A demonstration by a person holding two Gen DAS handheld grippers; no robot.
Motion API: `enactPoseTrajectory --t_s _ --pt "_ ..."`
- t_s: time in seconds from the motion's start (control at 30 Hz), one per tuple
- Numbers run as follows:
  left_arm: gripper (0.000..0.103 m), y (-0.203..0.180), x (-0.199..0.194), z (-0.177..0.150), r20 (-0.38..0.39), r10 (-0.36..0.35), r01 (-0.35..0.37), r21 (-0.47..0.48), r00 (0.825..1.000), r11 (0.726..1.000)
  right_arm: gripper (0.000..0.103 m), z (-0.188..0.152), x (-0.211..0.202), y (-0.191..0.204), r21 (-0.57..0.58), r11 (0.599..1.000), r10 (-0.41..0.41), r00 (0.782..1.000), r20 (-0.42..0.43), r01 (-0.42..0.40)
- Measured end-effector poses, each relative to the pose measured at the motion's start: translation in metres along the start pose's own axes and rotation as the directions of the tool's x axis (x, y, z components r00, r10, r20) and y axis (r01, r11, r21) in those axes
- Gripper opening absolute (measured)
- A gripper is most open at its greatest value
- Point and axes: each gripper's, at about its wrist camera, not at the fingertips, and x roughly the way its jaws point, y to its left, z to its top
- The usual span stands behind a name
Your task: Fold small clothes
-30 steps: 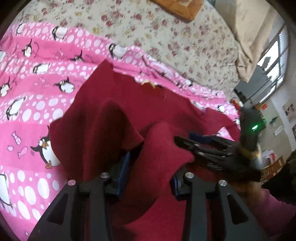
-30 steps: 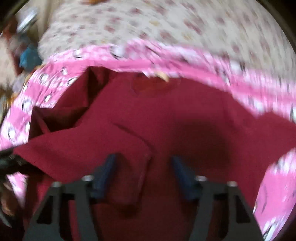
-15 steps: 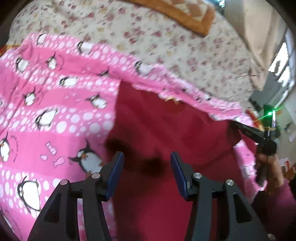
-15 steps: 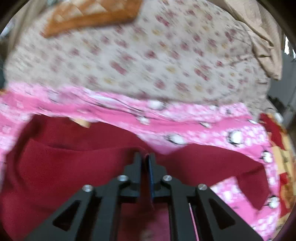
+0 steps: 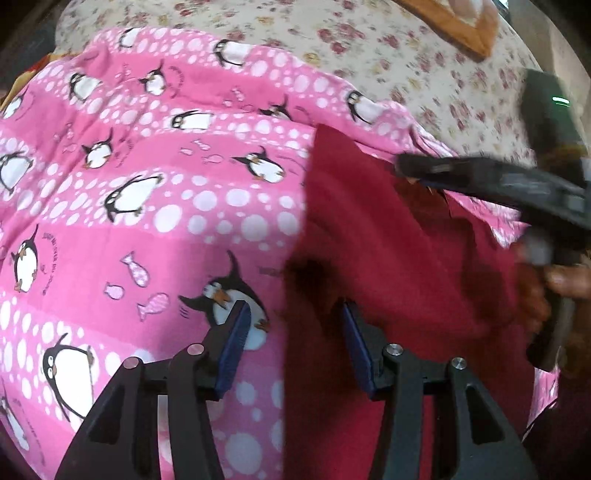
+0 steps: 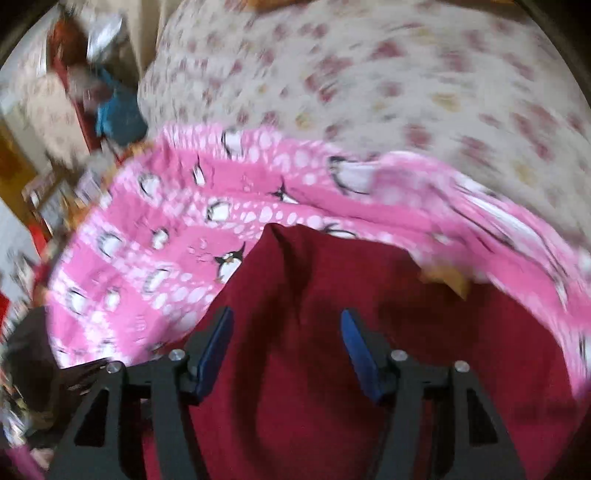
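With both the left gripper and right gripper spread wide, holding nothing, the red garment on the pink blanket lies loose — a grab near its left edge may snag blanket too — motion blur hides detail

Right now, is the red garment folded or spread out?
Mostly spread: the red garment lies flat on the penguin blanket, with both grippers open above it. Whether its hidden lower part is folded, cannot tell.

pink penguin blanket | floral bedsheet beneath | orange-edged cushion at far edge

Parted tongs above red garment
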Motion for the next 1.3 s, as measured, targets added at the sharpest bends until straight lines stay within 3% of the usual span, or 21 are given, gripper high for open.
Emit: enactPoseTrajectory --t_s 0.07,0.13,0.17,0.27,0.37,0.5,0.53,0.6,0.67,0.77,0.9,0.97,1.0,1.07,1.3 --pt "0.03 0.007 0.001 0.002 0.004 0.002 -0.002 -0.026 1.0 1.0 0.063 0.01 0.03 0.001 -0.023 1.0 -0.011 0.999 -0.048 0.01" --pt "0.03 0.015 0.002 0.004 0.0 0.004 -0.004 -0.054 1.0 0.999 0.043 0.013 0.056 0.004 -0.015 0.999 0.038 0.995 -0.097 -0.039" --pt "0.03 0.018 0.002 0.005 -0.001 -0.005 0.005 -0.066 1.0 0.998 0.015 0.015 0.064 0.006 -0.021 0.998 0.058 0.991 -0.117 -0.061" --pt "0.03 0.024 -0.003 0.007 0.023 -0.012 0.014 -0.098 1.0 0.995 0.006 0.022 0.062 0.02 -0.064 0.997 0.038 0.997 -0.062 -0.042" --pt "0.03 0.031 -0.012 0.012 0.088 0.009 0.002 -0.121 0.996 0.993 0.006 0.035 0.065 0.038 -0.109 0.992 0.057 0.998 0.01 -0.056" --pt "0.03 0.032 -0.021 0.015 0.145 -0.057 0.078 -0.144 0.988 0.986 0.011 0.033 0.093 0.044 -0.097 0.995 0.011 0.998 -0.067 -0.018" --pt "0.03 0.029 -0.021 0.015 0.151 -0.066 0.086 -0.134 0.986 0.987 0.016 0.031 0.086 0.041 -0.079 0.997 0.02 0.998 -0.058 -0.024" --pt "0.031 0.017 -0.021 0.017 0.16 -0.071 0.087 -0.094 0.985 0.992 0.045 0.026 0.062 0.032 -0.032 0.999 0.038 0.998 -0.055 -0.04" --pt "0.031 0.007 -0.018 0.019 0.161 -0.069 0.079 -0.057 0.985 0.995 0.056 0.01 0.021 0.014 0.013 0.999 0.046 0.999 -0.013 -0.046" --pt "0.031 -0.003 -0.01 0.02 0.149 -0.049 0.055 -0.034 0.988 0.998 0.057 -0.018 -0.029 -0.016 0.039 0.998 -0.043 0.999 0.001 0.043" --pt "0.031 -0.006 0.014 0.019 0.064 0.015 -0.013 -0.024 0.998 1.0 0.057 -0.062 -0.087 -0.071 0.127 0.975 -0.186 0.982 0.03 0.181" --pt "0.031 -0.006 0.024 0.016 0.037 0.038 -0.038 -0.025 0.999 0.999 0.057 -0.081 -0.089 -0.091 0.14 0.963 -0.227 0.973 -0.035 0.229" --pt "0.032 -0.007 0.024 0.015 0.045 0.045 -0.045 -0.022 0.998 0.999 0.057 -0.089 -0.087 -0.1 0.133 0.95 -0.275 0.959 -0.067 0.282" --pt "0.032 -0.01 0.024 0.014 0.051 0.06 -0.06 -0.005 0.997 0.998 0.055 -0.101 -0.081 -0.119 0.095 0.903 -0.411 0.907 -0.095 0.419" --pt "0.032 -0.015 0.012 0.014 0.095 0.052 -0.052 0.002 0.994 0.999 0.055 -0.118 -0.148 -0.134 0.253 0.895 -0.394 0.917 0.059 0.368"
